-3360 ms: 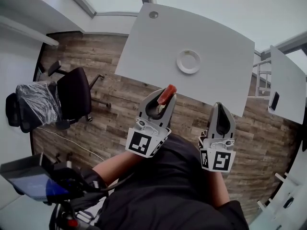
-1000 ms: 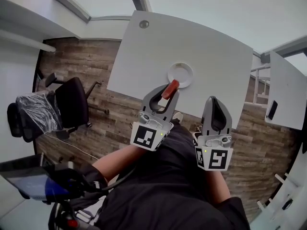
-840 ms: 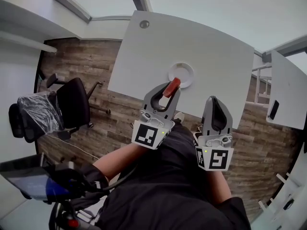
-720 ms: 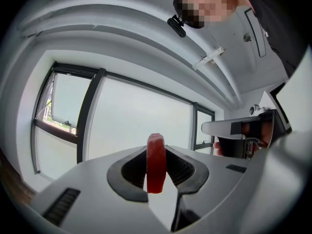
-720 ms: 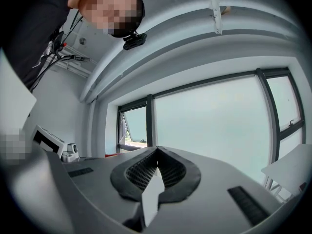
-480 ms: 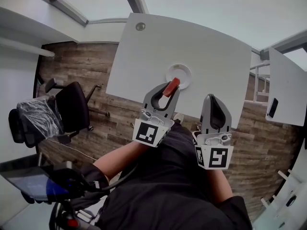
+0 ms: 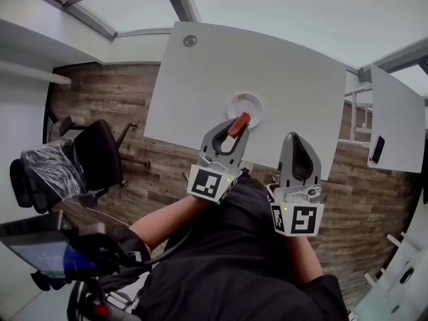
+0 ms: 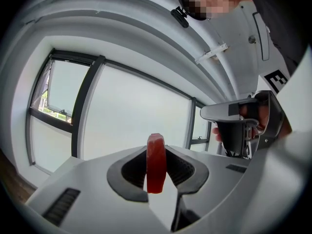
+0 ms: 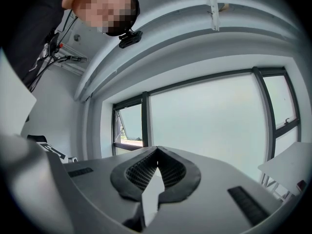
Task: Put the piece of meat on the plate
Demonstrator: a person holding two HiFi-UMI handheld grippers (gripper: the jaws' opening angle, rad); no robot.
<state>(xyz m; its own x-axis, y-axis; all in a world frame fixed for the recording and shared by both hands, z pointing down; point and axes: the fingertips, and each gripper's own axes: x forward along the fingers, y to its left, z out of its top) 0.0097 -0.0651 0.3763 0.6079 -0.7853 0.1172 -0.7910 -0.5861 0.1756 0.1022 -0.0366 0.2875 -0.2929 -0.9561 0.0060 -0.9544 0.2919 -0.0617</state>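
- The left gripper point(image 7: 234, 130) reaches out over the near edge of the white table point(image 7: 294, 72), and its jaws pinch a red piece of meat point(image 7: 239, 122) at their tips
- In the left gripper view the meat stands on edge between the two dark pads, a thin upright slab, with its top rising above the jaw tips
- From the head view the meat sits at the near rim of the small round white plate point(image 7: 257, 103); whether it touches the plate cannot be made out
- The plate lies on the table toward its near side, with nothing on it
- The right gripper point(image 7: 295, 140) is held just to the right of the left one, at the table's near edge; its jaws are pressed together at the tips with nothing between them
- A black office chair point(image 7: 100, 154) stands on the wooden floor point(image 7: 107, 92) well to the left of the table
- A second white table point(image 7: 396, 112) stands at the right, with a small dark object point(image 7: 376, 149) lying on it
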